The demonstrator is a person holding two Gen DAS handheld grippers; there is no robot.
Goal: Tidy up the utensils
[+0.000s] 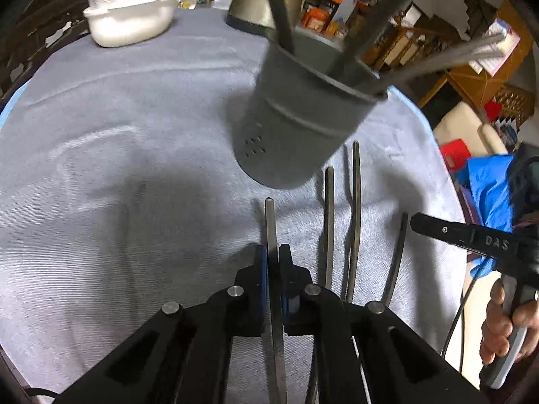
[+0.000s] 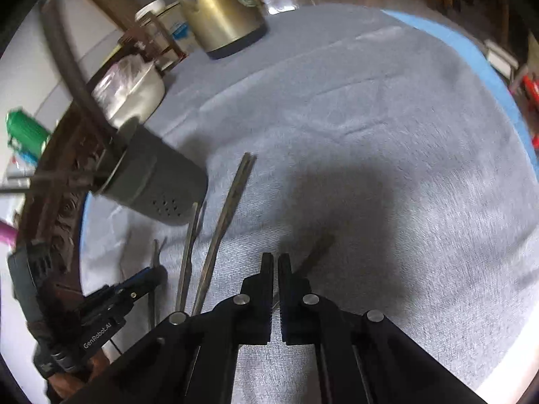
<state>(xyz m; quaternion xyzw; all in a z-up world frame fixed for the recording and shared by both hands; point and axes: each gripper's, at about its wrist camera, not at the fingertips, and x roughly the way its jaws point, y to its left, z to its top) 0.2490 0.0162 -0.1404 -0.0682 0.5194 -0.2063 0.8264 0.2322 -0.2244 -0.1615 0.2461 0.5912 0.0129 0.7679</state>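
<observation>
Left wrist view: a grey-blue cloth (image 1: pixel 141 155) covers the round desk (image 1: pixel 10 101), whose light blue edge peeks out at the left. At the far side sit a white tub (image 1: pixel 128 22) with clear plastic bunched in it and a brass-coloured kettle (image 1: pixel 266 3). Behind them the room is crowded with wooden shelving and boxes, all blurred. The grey utensil holder (image 1: pixel 299 128) stands on the cloth right of centre, with several handles leaning out of it and running past the top of the frame. The left gripper (image 1: pixel 273 259) has its fingers closed on a flat metal utensil (image 1: pixel 270 222) whose lower part is hidden behind the black linkage, so its type cannot be told. Just right of it three more utensil handles (image 1: pixel 355 208) lie on the cloth, their near ends cut off. The right gripper (image 1: pixel 417 224) enters from the right with a hand below it.

Right wrist view: the same cloth (image 2: pixel 387 128) fills the frame, darkened by a broad shadow. The holder (image 2: pixel 158 185) appears at the left, tilted by the lens, with the kettle (image 2: pixel 222 10) and tub (image 2: pixel 138 94) beyond. The right gripper (image 2: pixel 275 262) has its fingers almost together with only a thin gap, and nothing visible between them. A dark utensil tip (image 2: pixel 316 250) lies just beyond, blurred. Two long handles (image 2: pixel 222 222) lie left of it. The left gripper (image 2: pixel 158 274) shows at the lower left.
</observation>
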